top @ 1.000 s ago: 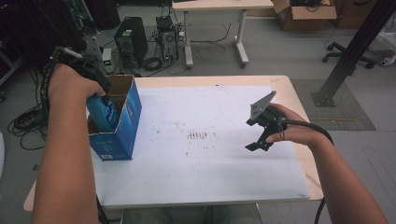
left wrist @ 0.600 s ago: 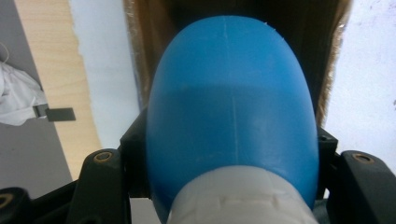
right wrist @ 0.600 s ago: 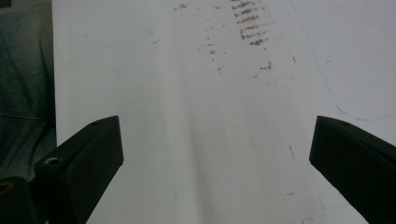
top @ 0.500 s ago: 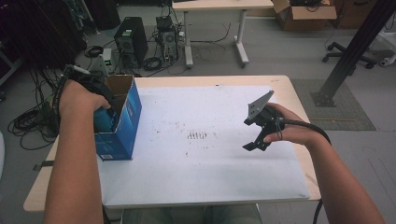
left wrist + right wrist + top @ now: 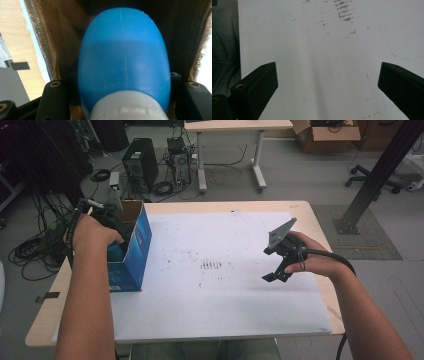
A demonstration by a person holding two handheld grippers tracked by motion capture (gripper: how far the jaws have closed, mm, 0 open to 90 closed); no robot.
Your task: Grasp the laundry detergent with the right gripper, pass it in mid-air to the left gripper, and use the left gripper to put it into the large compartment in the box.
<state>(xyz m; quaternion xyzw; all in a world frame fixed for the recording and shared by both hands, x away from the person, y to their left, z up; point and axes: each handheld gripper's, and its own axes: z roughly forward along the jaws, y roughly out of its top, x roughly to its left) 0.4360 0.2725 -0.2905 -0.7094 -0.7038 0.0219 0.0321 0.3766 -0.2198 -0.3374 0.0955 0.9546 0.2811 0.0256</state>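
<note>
Blue cardboard box [image 5: 131,254] stands at the left of the high view on the white-covered tabletop [image 5: 225,285]. My left gripper [image 5: 112,100] is inside it, jaws clamped on the blue bottle [image 5: 124,65], white cap toward me. Best to lower straight, clear of the walls, and release only once seated. Right gripper [image 5: 276,265] hangs at centre-right, jaws wide, empty. No writing is legible.

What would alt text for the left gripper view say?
A blue bottle with a white cap is clamped in the left hand-held gripper, inside a brown cardboard box. A strip of wooden table shows at left.
</note>
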